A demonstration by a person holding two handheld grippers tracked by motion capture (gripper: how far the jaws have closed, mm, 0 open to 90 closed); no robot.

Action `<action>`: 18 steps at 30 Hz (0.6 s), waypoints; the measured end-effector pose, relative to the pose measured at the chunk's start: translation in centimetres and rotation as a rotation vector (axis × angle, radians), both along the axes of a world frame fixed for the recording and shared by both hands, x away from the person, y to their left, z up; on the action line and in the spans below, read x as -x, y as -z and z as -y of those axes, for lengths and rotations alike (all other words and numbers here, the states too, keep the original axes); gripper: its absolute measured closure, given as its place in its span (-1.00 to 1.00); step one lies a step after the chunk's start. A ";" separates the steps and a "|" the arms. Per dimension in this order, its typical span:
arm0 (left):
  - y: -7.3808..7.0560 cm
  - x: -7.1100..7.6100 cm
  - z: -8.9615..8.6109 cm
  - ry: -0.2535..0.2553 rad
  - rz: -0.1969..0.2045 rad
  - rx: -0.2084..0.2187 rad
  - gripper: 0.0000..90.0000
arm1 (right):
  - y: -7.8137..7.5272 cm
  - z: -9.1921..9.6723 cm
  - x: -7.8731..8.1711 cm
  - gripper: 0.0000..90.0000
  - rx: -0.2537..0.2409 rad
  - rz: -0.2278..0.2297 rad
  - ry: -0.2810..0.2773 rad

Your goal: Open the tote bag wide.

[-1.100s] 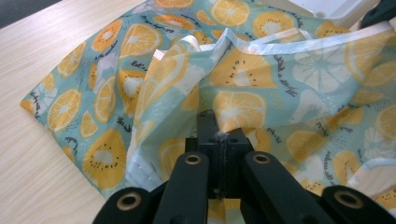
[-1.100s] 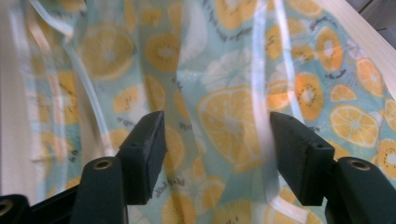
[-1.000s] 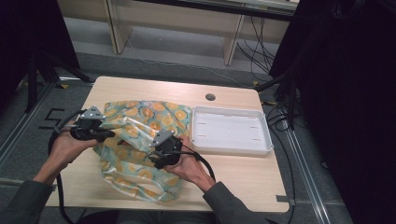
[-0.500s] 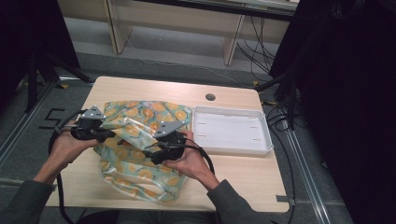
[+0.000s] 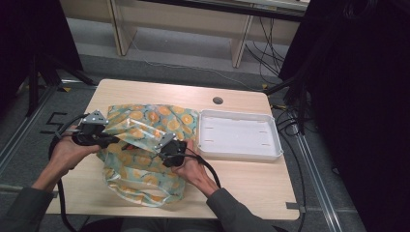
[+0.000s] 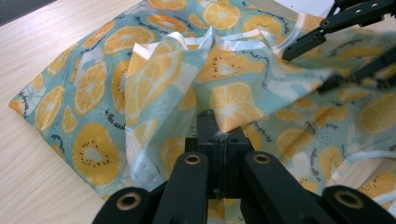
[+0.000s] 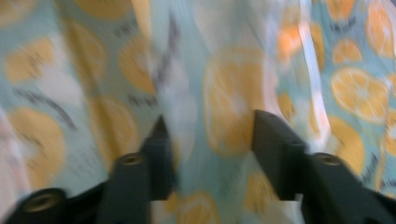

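**Bag handling: left grip set, right gripper moved in with jaws apart**

Table (image 5: 241, 181): light wood, with a person seated at its near edge, forearms coming in from below. A round cable hole sits near the far edge.

Bag (image 5: 145, 159): a thin plastic bag printed with orange slices on pale teal lies on the left half of the table, crumpled, its handle loop trailing toward the near edge. It lies just beside the tray, their edges close; whether they touch cannot be told.

Tray (image 5: 240, 153): white, shallow, nothing in it, on the right half of the table.

Left gripper (image 5: 107, 140): at the bag's left edge. In the left gripper view its jaws stand closed together with a fold of the bag (image 6: 233, 93) pinched between them, the film rising in a peak just ahead.

Right gripper (image 5: 162, 151): over the bag's middle. In the right gripper view the jaws stand well apart with film between them, gripping nothing; that view is blurred.

Change noted: against the pictures of a second ago, the right gripper has shifted up and toward the left one, and a ridge of film has lifted between the two. Judgement: the left side is anchored and the right is about to take a second hold, probably to spread or open the bag. That hold is not yet made.
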State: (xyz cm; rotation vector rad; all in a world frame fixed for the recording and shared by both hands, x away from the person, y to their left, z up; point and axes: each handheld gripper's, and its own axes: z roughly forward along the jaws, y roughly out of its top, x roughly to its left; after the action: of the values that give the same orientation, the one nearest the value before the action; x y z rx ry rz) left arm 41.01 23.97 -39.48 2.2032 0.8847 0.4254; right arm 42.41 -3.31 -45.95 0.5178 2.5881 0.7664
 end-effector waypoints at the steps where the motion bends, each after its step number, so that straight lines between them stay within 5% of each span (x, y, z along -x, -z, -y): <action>1: 0.1 0.1 0.0 -0.003 -0.001 -0.001 0.98 | -0.1 0.6 -0.1 0.79 0.003 -0.002 -0.006; 3: 0.4 0.3 -0.1 0.001 -0.009 -0.003 0.98 | -0.7 1.7 -0.3 1.00 -0.036 -0.024 -0.003; 4: 0.5 0.6 -0.1 0.004 -0.025 -0.003 0.98 | -1.2 2.3 -0.5 1.00 -0.062 -0.017 -0.042; 5: 0.6 0.8 -0.1 0.025 -0.029 -0.008 0.98 | -1.9 2.9 0.0 1.00 -0.111 -0.083 -0.030; 6: 0.7 1.4 0.0 0.027 -0.062 0.011 0.98 | -2.3 3.3 0.0 1.00 -0.115 -0.071 -0.066; 11: -0.2 3.5 0.1 0.124 -0.082 -0.020 0.98 | -5.3 5.0 1.8 1.00 -0.210 -0.127 -0.121; 12: -0.6 3.9 0.2 0.127 -0.083 0.000 0.98 | -5.6 5.2 2.1 1.00 -0.218 -0.133 -0.129; 14: -1.4 3.9 0.3 0.131 -0.070 0.005 0.98 | -6.4 5.6 2.2 1.00 -0.219 -0.142 -0.162; 16: -1.8 3.4 0.4 0.128 -0.062 0.008 0.98 | -6.9 6.0 1.7 1.00 -0.273 -0.160 -0.140; 18: -2.0 2.3 0.4 0.116 -0.064 0.026 0.98 | -7.1 6.1 0.8 1.00 -0.277 -0.155 -0.125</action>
State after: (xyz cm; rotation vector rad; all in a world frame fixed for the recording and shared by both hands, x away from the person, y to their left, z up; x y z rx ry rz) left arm 38.67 23.60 -37.50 2.2419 0.7861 0.2878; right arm 41.58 -9.37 -38.82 0.5170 2.6906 1.1812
